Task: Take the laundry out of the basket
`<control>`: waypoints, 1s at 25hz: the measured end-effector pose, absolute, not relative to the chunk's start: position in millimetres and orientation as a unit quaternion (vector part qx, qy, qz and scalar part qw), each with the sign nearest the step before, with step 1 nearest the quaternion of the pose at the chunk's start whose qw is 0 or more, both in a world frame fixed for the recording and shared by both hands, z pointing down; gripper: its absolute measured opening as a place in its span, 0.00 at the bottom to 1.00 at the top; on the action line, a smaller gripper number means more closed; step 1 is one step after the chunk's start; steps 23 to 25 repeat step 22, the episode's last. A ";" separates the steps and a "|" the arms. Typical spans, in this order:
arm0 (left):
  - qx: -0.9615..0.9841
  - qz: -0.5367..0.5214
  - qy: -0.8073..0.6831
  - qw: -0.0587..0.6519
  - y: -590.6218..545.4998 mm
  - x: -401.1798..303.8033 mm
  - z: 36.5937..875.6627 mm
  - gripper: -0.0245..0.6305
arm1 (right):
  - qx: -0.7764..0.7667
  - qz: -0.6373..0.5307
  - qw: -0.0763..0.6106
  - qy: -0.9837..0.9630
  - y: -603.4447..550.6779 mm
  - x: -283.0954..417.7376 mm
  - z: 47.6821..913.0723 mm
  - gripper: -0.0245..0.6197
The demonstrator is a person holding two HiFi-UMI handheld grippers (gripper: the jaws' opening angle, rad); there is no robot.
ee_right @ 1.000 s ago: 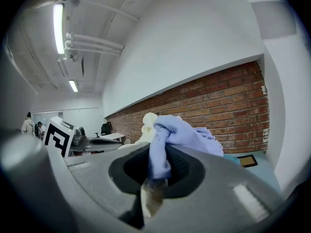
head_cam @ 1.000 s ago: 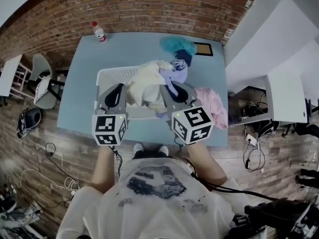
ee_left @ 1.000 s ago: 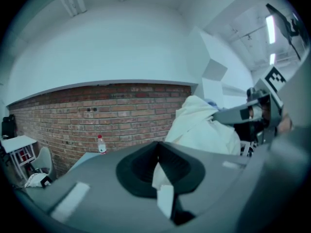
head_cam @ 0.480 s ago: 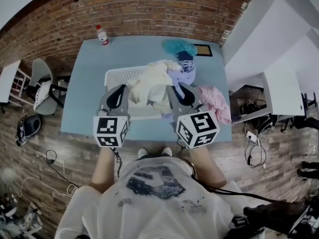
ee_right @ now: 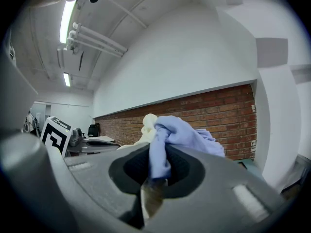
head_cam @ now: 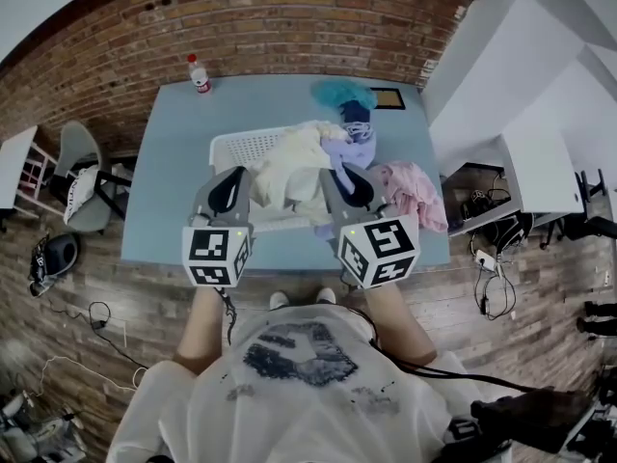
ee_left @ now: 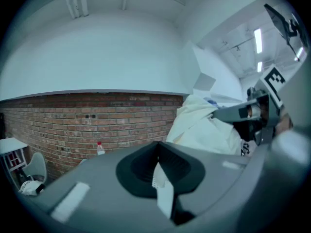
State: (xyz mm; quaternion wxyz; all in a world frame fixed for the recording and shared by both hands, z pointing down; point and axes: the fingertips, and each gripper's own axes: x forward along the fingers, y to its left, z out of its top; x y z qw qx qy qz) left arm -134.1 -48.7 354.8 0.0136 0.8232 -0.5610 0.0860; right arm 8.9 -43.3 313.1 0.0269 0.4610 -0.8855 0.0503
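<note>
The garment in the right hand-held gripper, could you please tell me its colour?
Pale lilac garment, clearest in the right gripper view.

We get soft, even light in the head view — shadows on the worktop [head_cam: 174,181] are faint, though straight edges bow strongly toward the rim. In both gripper views the corners fall black, the near foreground blurs, and the ceiling tubes [ee_right: 66,21] glare white.

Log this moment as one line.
left gripper: shut on cream cloth | right gripper: shut on lavender cloth | both cloths: over basket | pink cloth: on table beside basket
</note>
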 end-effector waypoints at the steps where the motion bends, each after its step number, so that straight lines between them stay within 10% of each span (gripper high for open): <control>1: 0.824 0.086 -0.560 0.013 -47.2 -135.1 354.9 0.02 | 0.461 0.050 0.027 -0.886 -41.5 7.2 313.1 0.10; 25: 0.822 0.086 -0.563 0.011 -37.2 -139.2 352.9 0.02 | 0.462 0.049 0.022 -0.885 -32.3 6.3 312.0 0.10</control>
